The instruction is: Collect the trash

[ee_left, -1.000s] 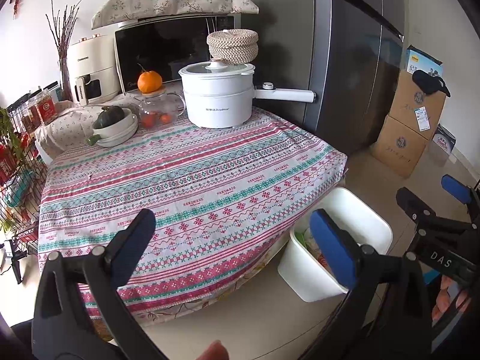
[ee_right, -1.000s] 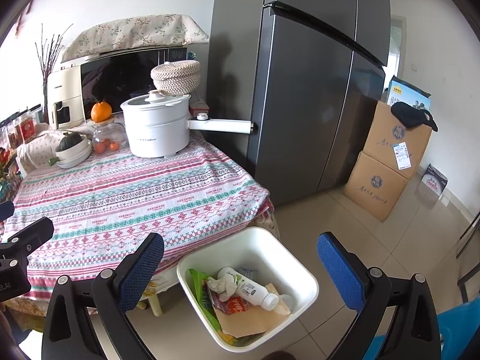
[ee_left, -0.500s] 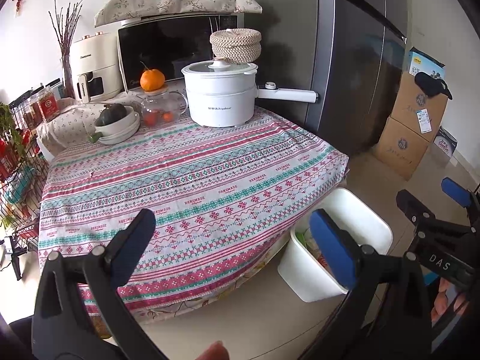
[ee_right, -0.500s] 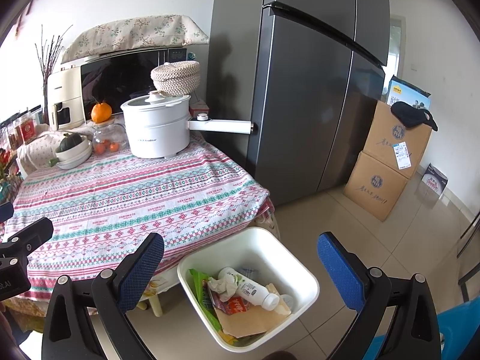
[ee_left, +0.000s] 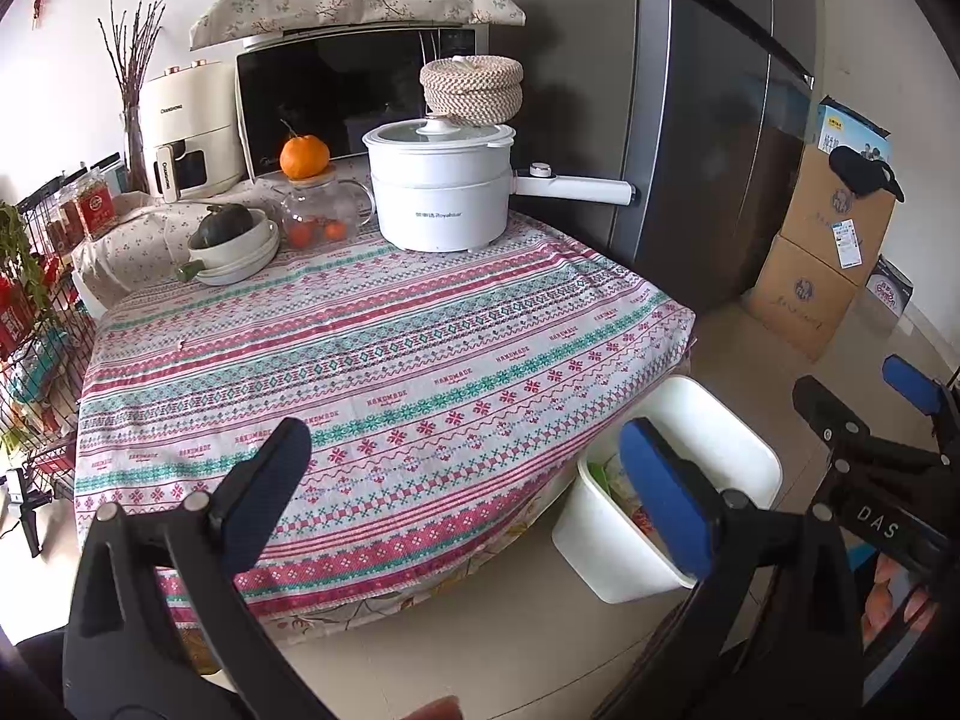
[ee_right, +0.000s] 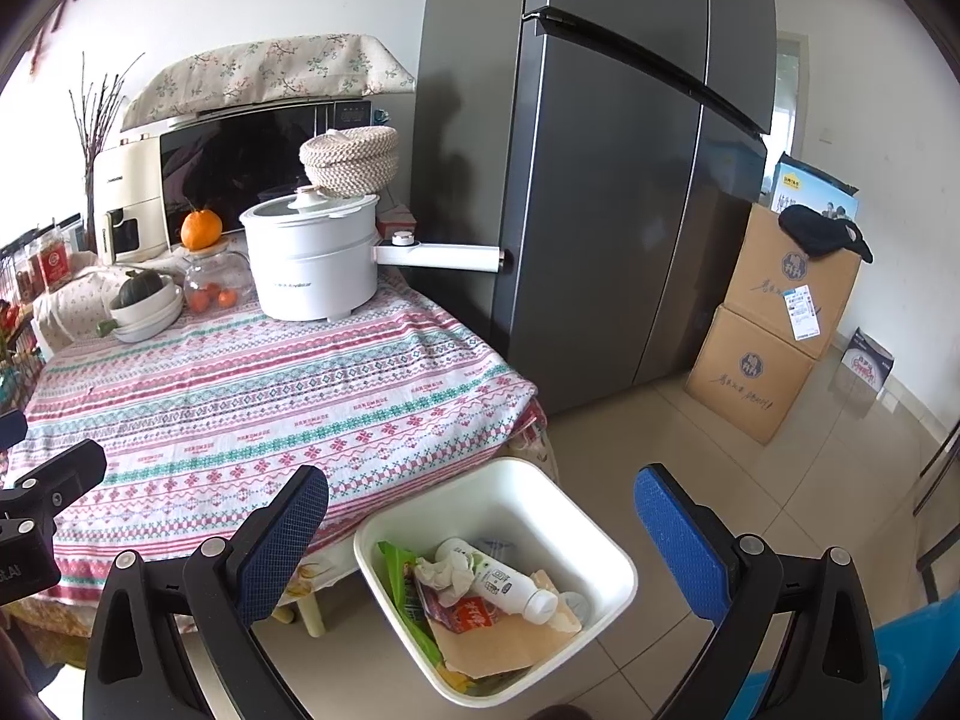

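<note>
A white trash bin (ee_right: pixel 576 516) stands on the floor at the table's near right corner; it also shows in the left wrist view (ee_left: pixel 714 438). It holds a white bottle (ee_right: pixel 504 582), crumpled tissue (ee_right: pixel 441 570), a green wrapper (ee_right: pixel 399 570), a red packet and brown cardboard (ee_right: pixel 504 642). My right gripper (ee_right: pixel 480 534) is open and empty above the bin. My left gripper (ee_left: pixel 468 486) is open and empty over the table's front edge. The right gripper shows at the right of the left wrist view (ee_left: pixel 864 402).
The table with a patterned cloth (ee_left: pixel 384 360) carries a white electric pot (ee_left: pixel 444 192), a glass jar with an orange (ee_left: pixel 306 156) on top, and bowls with a squash (ee_left: pixel 231 234). A grey fridge (ee_right: pixel 600 180), cardboard boxes (ee_right: pixel 774 330) and a wire rack (ee_left: pixel 30 324) stand around.
The left wrist view has shifted slightly, with the table contents sitting a little lower in the frame. The right gripper and the bin have not moved.
</note>
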`<move>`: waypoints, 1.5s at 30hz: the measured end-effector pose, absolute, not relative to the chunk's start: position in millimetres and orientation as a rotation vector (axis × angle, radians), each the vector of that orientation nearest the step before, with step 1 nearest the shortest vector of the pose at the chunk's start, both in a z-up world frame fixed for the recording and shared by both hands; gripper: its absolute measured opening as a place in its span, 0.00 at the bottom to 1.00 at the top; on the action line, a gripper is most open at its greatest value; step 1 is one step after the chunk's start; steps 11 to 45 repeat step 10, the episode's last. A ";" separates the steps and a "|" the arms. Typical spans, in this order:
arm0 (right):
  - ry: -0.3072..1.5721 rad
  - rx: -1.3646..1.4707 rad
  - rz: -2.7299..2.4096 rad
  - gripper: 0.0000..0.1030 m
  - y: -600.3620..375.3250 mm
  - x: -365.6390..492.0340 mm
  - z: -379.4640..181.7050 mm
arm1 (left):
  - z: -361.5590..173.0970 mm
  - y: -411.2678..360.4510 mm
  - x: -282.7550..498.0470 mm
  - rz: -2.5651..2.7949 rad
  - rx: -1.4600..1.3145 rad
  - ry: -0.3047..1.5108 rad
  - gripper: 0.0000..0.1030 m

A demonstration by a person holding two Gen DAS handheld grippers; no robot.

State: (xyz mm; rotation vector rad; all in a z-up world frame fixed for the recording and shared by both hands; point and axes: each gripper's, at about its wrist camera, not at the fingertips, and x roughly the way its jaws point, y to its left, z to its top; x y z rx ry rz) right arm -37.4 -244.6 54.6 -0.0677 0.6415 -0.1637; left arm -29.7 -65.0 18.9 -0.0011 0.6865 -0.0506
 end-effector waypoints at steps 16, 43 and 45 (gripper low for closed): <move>0.649 -0.082 -0.160 1.00 -244.9 -36.5 52.7 | 11.6 -57.1 -23.5 -0.072 -0.067 0.748 0.99; 0.649 -0.082 -0.160 1.00 -244.9 -36.5 52.7 | 11.6 -57.1 -23.5 -0.072 -0.067 0.748 0.99; 0.649 -0.082 -0.160 1.00 -244.9 -36.5 52.7 | 11.6 -57.1 -23.5 -0.072 -0.067 0.748 0.99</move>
